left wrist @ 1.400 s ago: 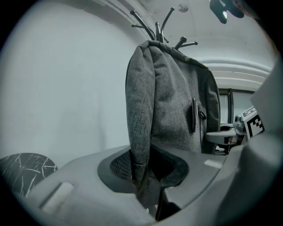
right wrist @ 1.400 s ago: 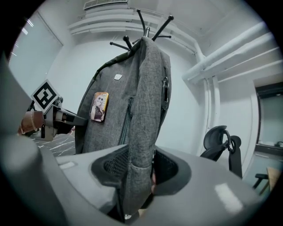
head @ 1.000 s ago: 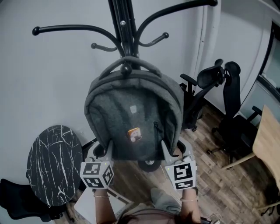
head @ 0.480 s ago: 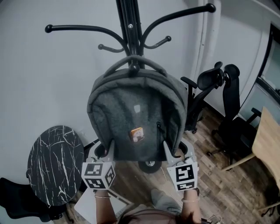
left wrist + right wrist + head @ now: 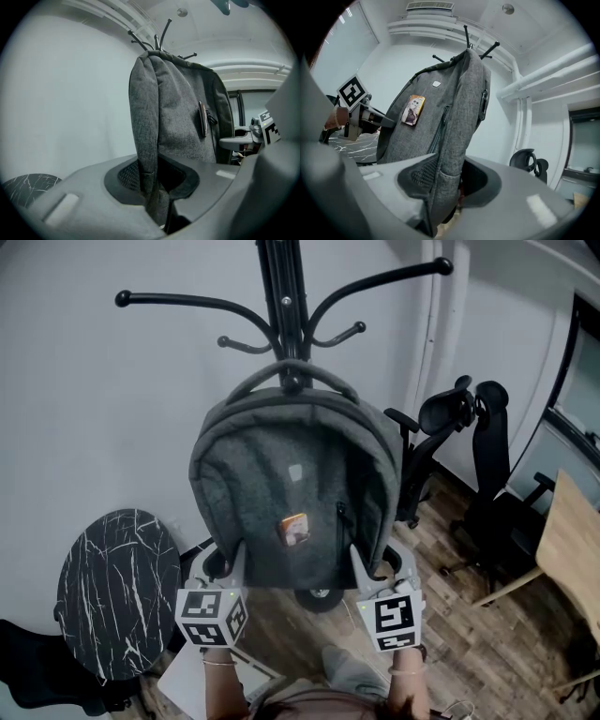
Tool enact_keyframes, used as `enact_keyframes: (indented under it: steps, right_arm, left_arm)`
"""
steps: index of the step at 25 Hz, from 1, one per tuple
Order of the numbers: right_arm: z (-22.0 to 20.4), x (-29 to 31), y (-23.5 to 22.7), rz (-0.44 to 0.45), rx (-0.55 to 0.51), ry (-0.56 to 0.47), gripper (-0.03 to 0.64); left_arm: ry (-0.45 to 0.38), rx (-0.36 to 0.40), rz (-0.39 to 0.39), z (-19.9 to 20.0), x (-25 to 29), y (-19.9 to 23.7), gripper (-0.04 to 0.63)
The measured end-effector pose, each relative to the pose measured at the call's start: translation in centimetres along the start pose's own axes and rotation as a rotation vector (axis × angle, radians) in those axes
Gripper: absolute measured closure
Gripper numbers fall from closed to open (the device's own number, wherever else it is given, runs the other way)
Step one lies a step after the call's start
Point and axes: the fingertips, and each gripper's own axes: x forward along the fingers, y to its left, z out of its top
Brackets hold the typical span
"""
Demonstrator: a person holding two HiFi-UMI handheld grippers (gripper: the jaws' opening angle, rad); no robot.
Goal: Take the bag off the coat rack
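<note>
A grey backpack [image 5: 291, 493] hangs by its top handle from a hook of the black coat rack [image 5: 284, 306]. My left gripper [image 5: 232, 563] is shut on the backpack's lower left edge [image 5: 147, 178], the fabric pinched between its pads. On the other side, my right gripper [image 5: 367, 565] is shut on the lower right edge [image 5: 445, 183]. A small orange tag [image 5: 293, 529] and a zip pull [image 5: 340, 517] show on the backpack's front. Both marker cubes sit just below the bag.
A black marble-top round table [image 5: 117, 592] stands at the lower left. Two black office chairs [image 5: 469, 456] are at the right by the wall, and a wooden tabletop edge [image 5: 572, 549] is at the far right. The floor is wood.
The backpack and rack sit slightly lower and further right in the head view than a second ago. Both grippers keep the same hold on the bag's bottom corners.
</note>
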Motion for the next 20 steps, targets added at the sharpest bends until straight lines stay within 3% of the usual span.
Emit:
enact_keyframes:
  steps: [20]
  right_arm:
    - [1.3,-4.1,1.9,-0.046,-0.022,-0.013,0.480]
  left_arm:
    - [-0.037,0.010,-0.030,0.4,-4.2,-0.6,0.514]
